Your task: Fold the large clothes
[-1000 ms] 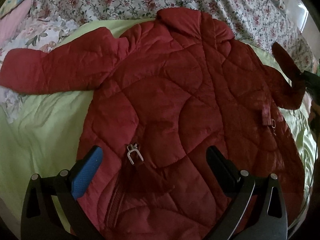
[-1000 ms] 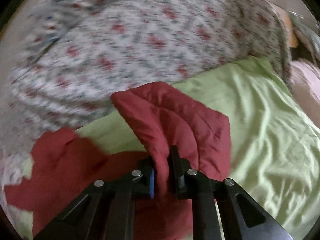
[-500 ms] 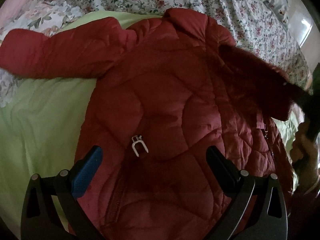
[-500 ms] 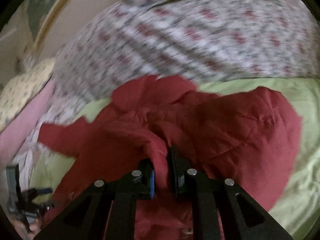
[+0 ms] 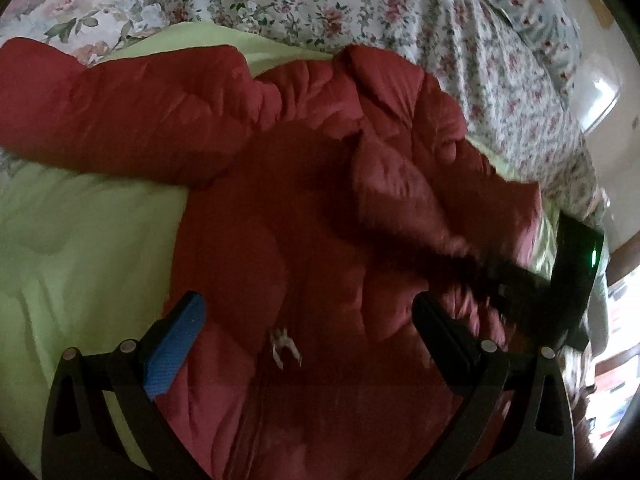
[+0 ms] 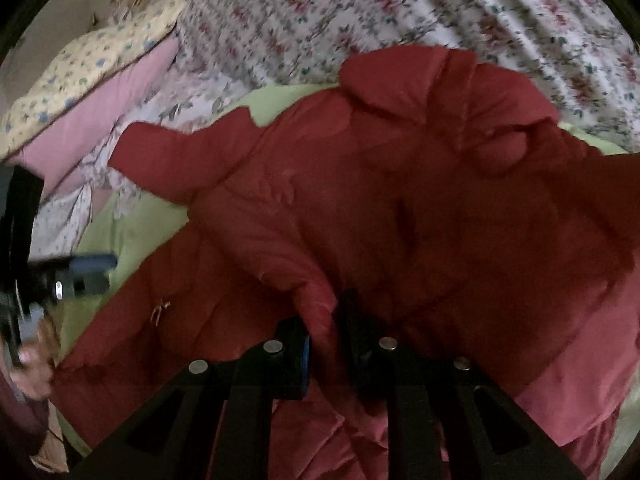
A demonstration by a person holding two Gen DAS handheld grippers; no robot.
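A red quilted jacket (image 5: 280, 208) lies spread on a light green blanket (image 5: 72, 240). My left gripper (image 5: 308, 320) is open and empty, low over the jacket's lower front near a white toggle (image 5: 284, 346). My right gripper (image 6: 326, 320) is shut on the jacket's right sleeve (image 6: 292, 256), which it holds folded over the jacket's body. The right gripper also shows in the left wrist view (image 5: 508, 280), blurred, with the sleeve (image 5: 400, 196) draped from it. The other sleeve (image 5: 120, 108) lies stretched out to the left.
A floral quilt (image 5: 360, 4) covers the bed behind the jacket. A pink and yellow pillow (image 6: 80, 92) lies at the far left in the right wrist view. The left gripper (image 6: 80, 272) and a hand show at that view's left edge.
My right gripper has carried the right sleeve from the bed's right side inward across the jacket's body. My left gripper has come lower and closer to the jacket, still open.
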